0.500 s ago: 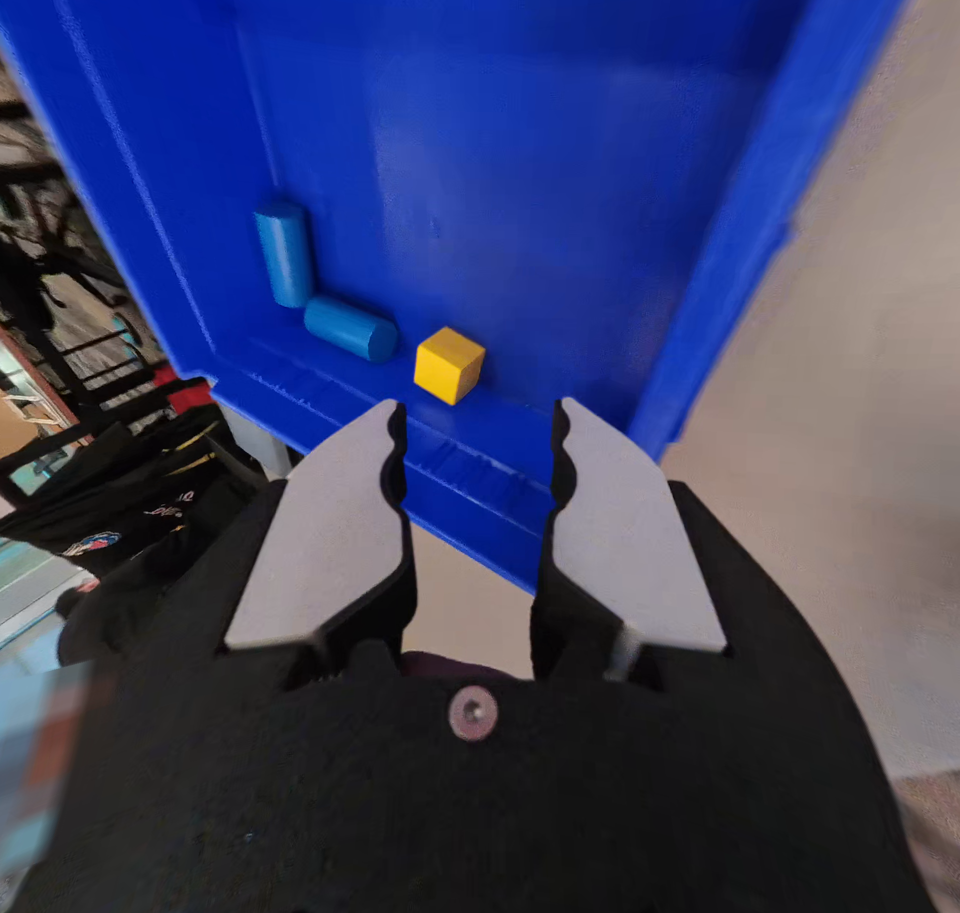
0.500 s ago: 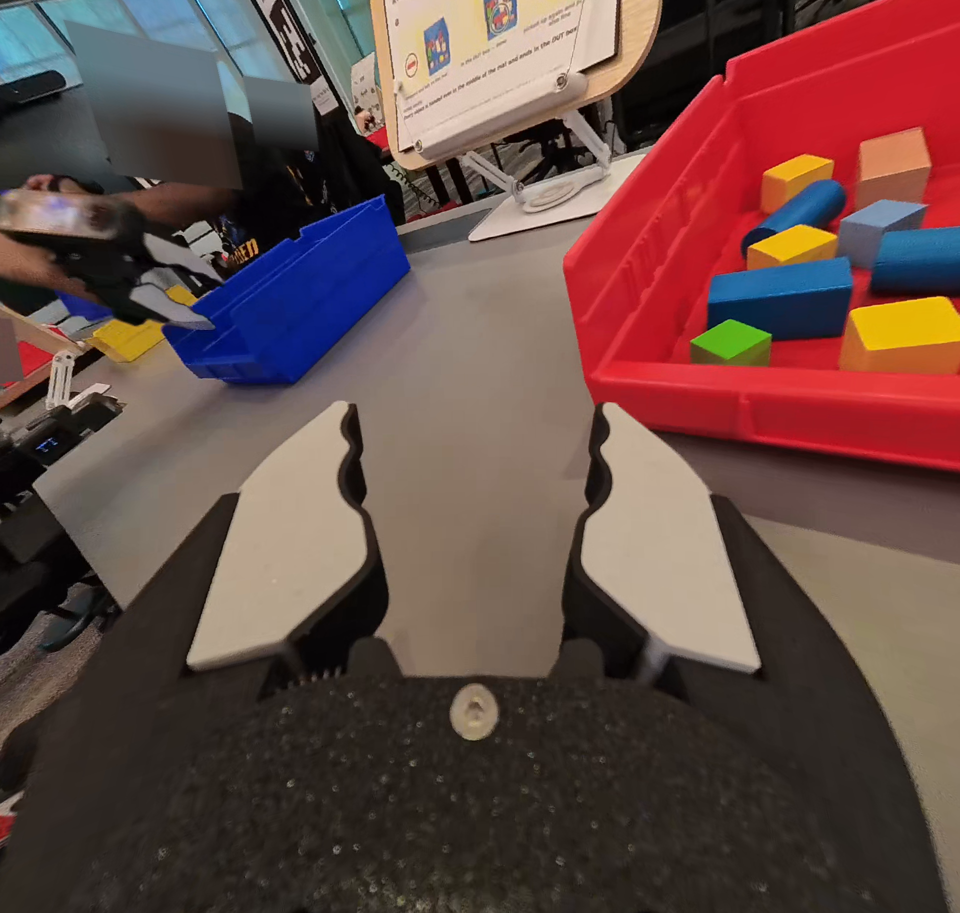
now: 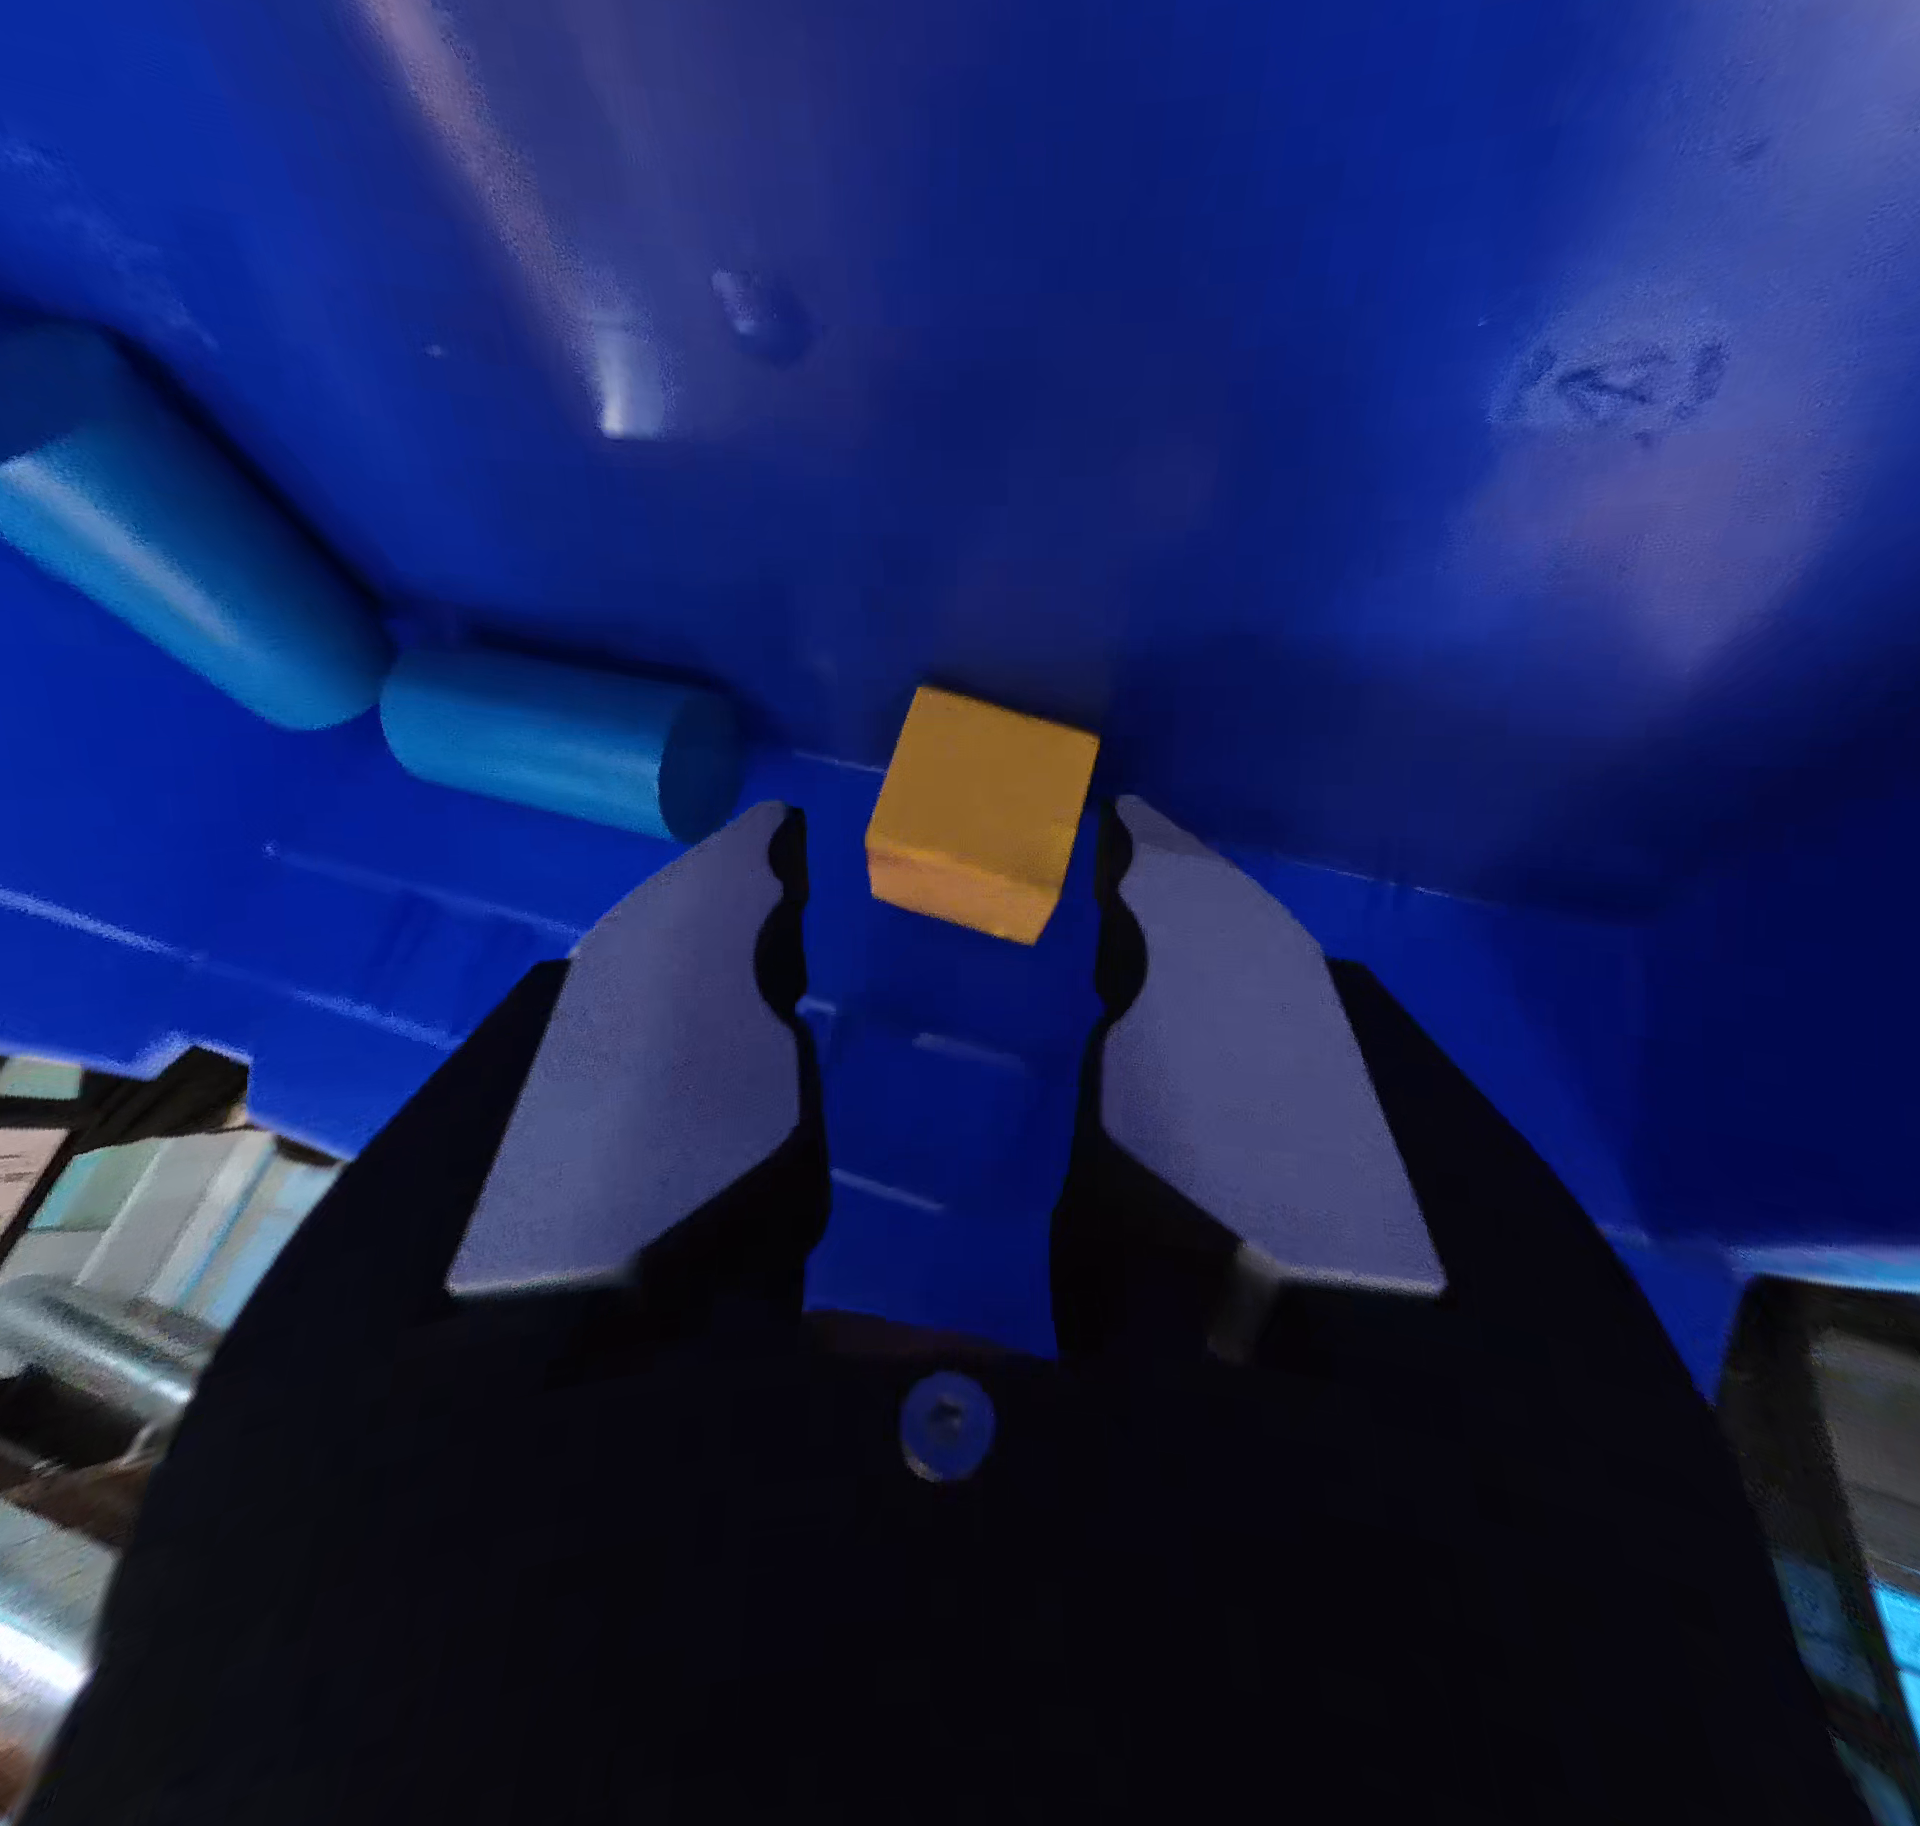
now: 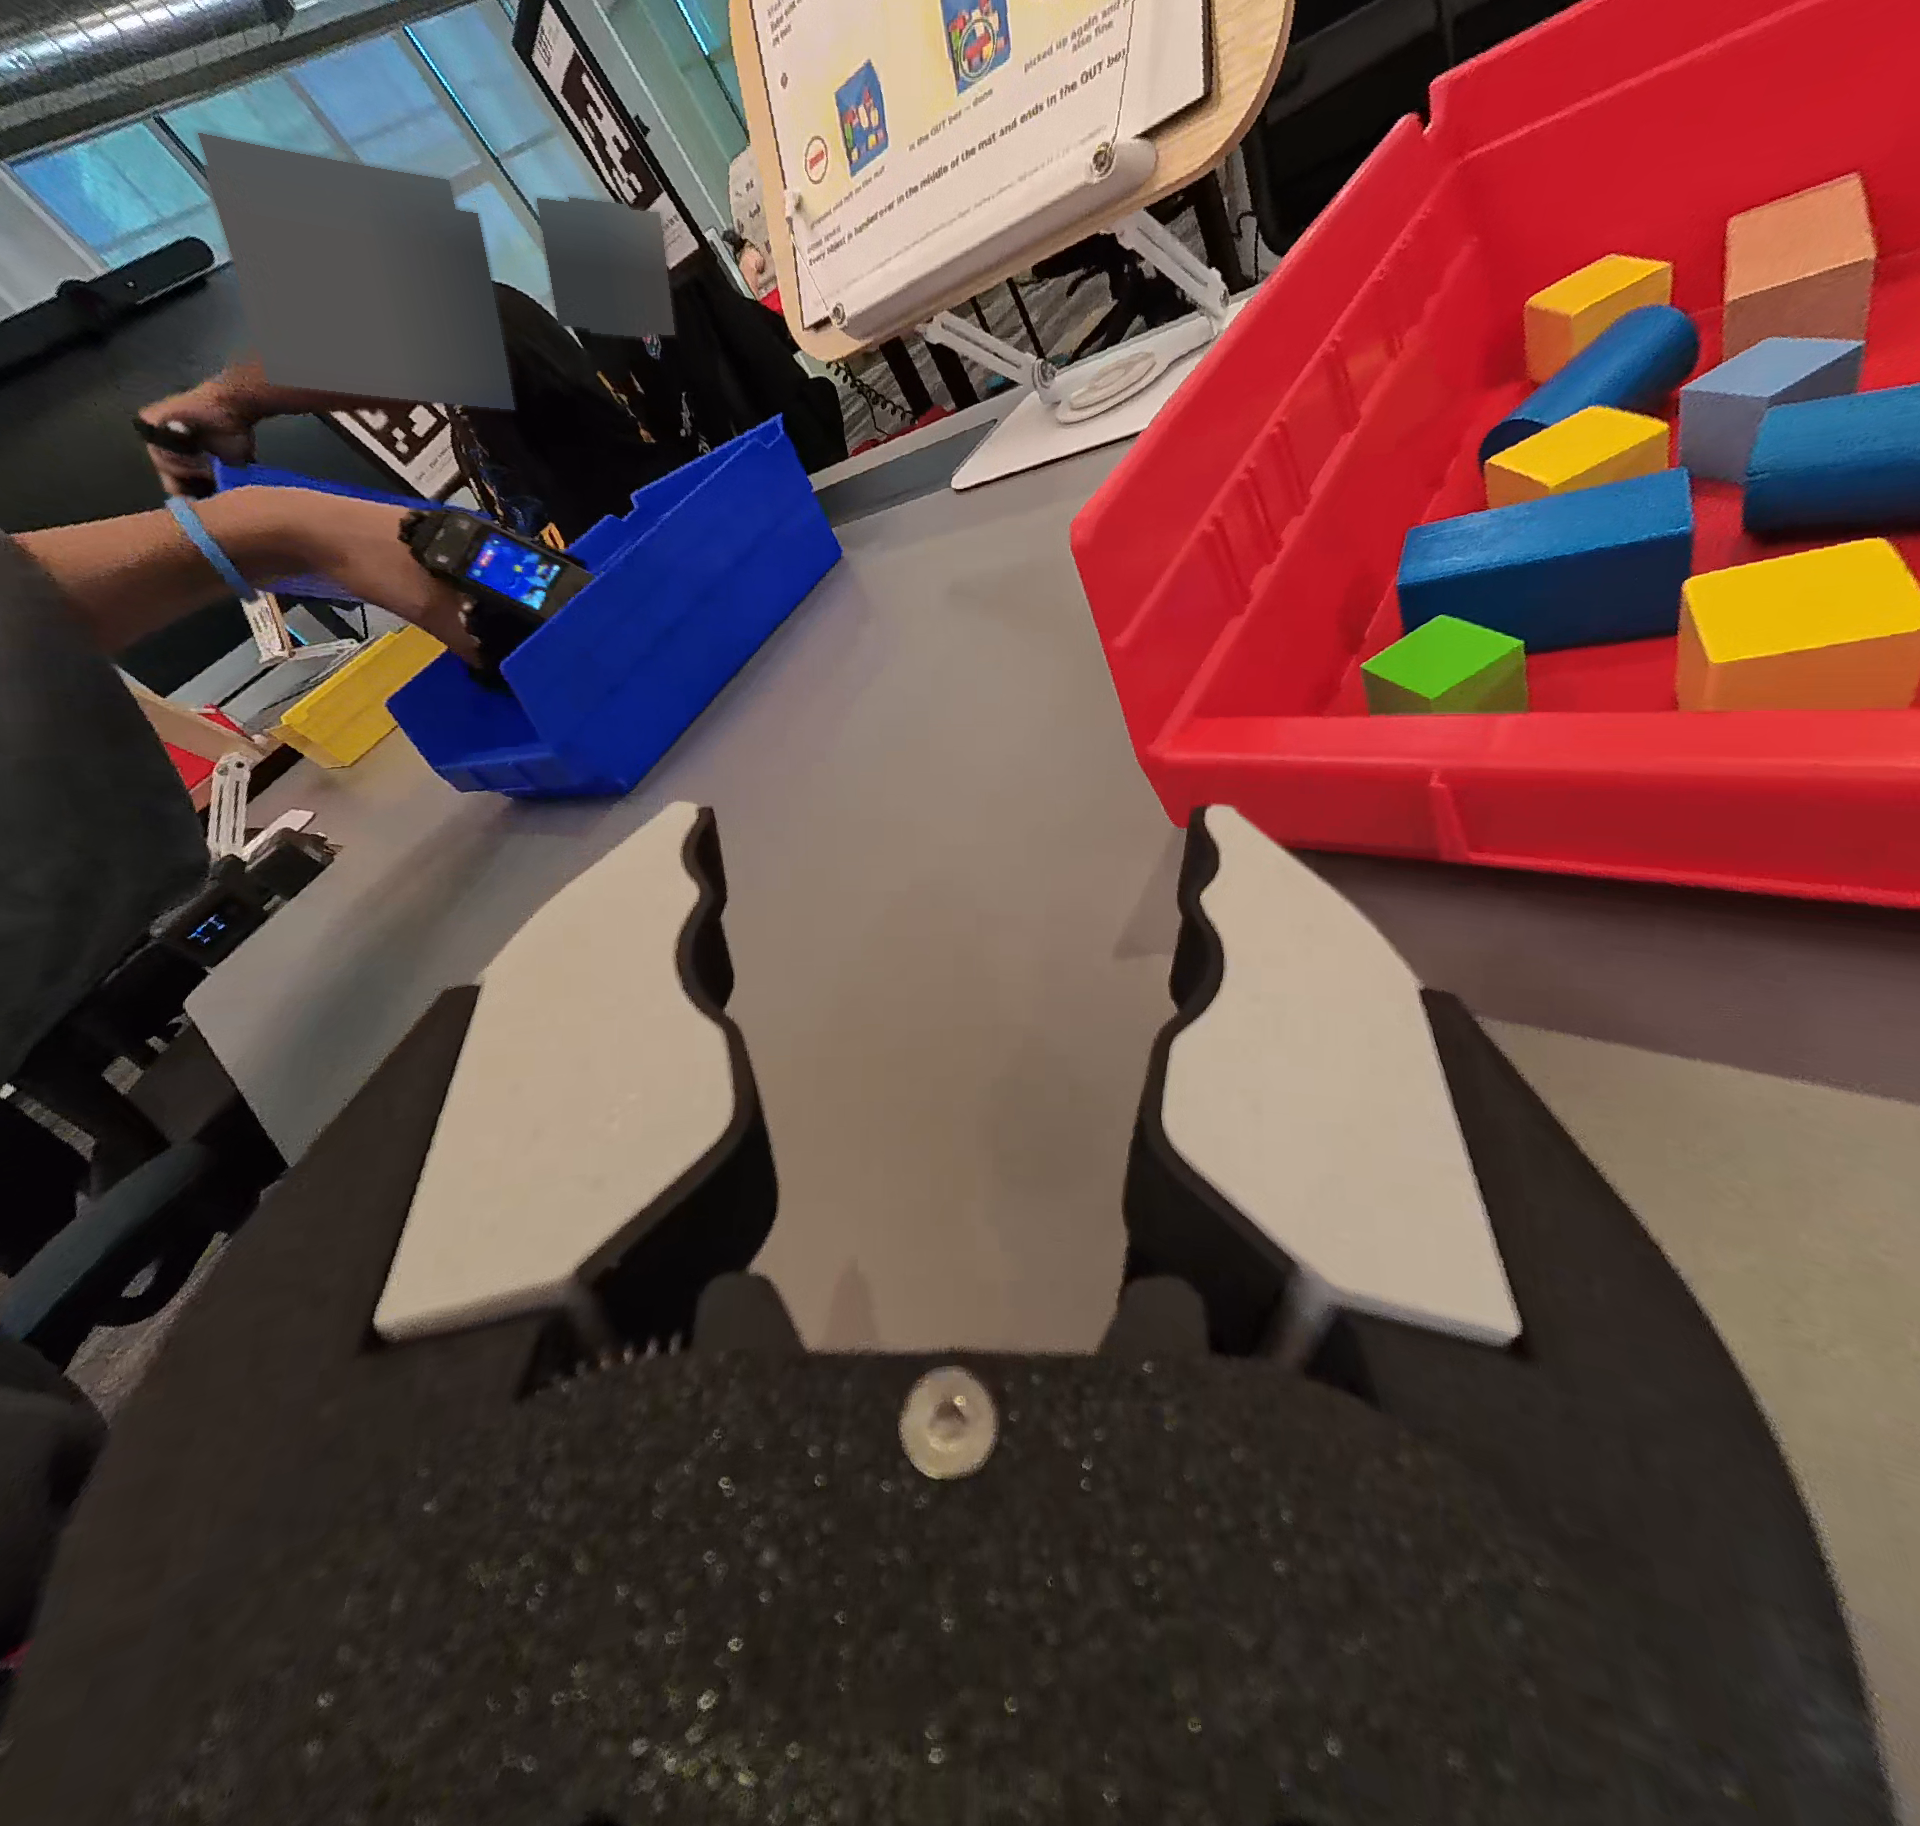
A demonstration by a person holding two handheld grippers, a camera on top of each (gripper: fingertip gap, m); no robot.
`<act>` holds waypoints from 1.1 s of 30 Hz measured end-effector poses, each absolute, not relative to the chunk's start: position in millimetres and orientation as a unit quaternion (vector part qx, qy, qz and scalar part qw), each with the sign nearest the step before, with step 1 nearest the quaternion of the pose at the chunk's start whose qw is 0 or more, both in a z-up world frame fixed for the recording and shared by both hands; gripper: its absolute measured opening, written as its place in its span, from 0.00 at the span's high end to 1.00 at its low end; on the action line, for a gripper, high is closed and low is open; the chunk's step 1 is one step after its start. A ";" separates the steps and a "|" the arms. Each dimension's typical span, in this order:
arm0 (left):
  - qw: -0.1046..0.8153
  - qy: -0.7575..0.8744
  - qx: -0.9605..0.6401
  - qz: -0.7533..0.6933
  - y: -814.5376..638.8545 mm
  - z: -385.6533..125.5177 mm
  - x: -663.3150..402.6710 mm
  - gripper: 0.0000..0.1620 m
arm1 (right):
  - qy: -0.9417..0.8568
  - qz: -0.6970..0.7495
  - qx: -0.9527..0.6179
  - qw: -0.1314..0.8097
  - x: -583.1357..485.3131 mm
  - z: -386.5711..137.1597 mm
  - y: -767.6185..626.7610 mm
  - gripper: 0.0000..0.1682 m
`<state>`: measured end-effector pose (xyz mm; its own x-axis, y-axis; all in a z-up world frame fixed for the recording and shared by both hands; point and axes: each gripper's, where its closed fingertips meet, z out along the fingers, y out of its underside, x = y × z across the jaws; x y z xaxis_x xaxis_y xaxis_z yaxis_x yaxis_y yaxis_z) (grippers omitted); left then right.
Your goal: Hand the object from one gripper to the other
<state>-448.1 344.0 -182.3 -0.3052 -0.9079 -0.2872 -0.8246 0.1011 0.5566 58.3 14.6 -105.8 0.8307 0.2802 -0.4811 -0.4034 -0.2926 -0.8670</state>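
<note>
The left tool (image 3: 951, 820) reaches into the blue bin (image 3: 1247, 426), its jaws spread apart with the yellow cube (image 3: 977, 815) lying on the bin floor just past and between the fingertips; whether either tip touches the cube cannot be told. The cube rests close to the bin's low front wall. Two blue cylinders lie on their sides to its left: one (image 3: 561, 742) near the cube, end face turned toward it, and a second (image 3: 177, 571) farther left, the two meeting end to end at an angle. In the right wrist view the right tool (image 4: 951, 836) hangs over the bare grey table (image 4: 935, 685) with jaws wide apart and nothing between them. To its right sits a red bin (image 4: 1299, 581) holding ten blocks that show: three yellow ones (image 4: 1803, 623) (image 4: 1574, 451) (image 4: 1595, 306), one green cube (image 4: 1444, 664), one long blue brick (image 4: 1548, 561), two blue cylinders (image 4: 1605, 368) (image 4: 1834, 462), one grey-blue block (image 4: 1761, 394) and one tan block (image 4: 1797, 264); the bin runs out of frame, so more may lie there. Farther off on the left, a hand (image 4: 416, 592) holds the left tool down inside the blue bin. A small yellow bin (image 4: 348, 701) stands just beyond it, and a board with sheets (image 4: 997, 93) stands on a white stand at the back of the table.
</note>
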 end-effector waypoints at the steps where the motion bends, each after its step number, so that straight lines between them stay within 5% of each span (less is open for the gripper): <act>1: 0.078 -0.741 0.578 -0.333 344.4 -184.7 -451.4 0.73 | 0.040 0.291 -0.752 0.589 56.4 -107.7 15.3 0.50; 7: 0.060 -0.733 0.568 -0.369 352.8 -164.1 -449.3 0.77 | 0.028 0.304 -0.759 0.576 45.0 -111.3 17.4 0.51; 11: -0.105 -0.714 0.633 -0.280 336.7 -128.4 -416.3 0.77 | 0.011 0.293 -0.770 0.567 39.0 -114.2 16.1 0.52; 13: -0.205 -0.699 0.646 -0.226 319.1 -105.1 -394.9 0.77 | -0.007 0.252 -0.817 0.519 37.1 -131.9 14.0 0.62; 16: -0.349 -0.669 0.642 -0.133 278.5 -70.8 -353.2 0.77 | -0.058 0.179 -0.841 0.508 21.6 -140.1 20.0 0.57; 21: -0.521 -0.644 0.560 -0.003 196.8 -18.7 -261.1 0.77 | -0.161 0.261 -0.816 0.490 -55.1 -108.0 39.5 0.54; 28: -0.603 -0.648 0.461 0.069 120.3 20.3 -146.0 0.77 | -0.231 0.434 -0.725 0.482 -126.6 -6.0 89.3 0.54; 33: -0.601 -0.665 0.442 0.052 102.9 3.7 -124.2 0.77 | -0.217 0.481 -0.699 0.483 -137.8 11.3 95.5 0.57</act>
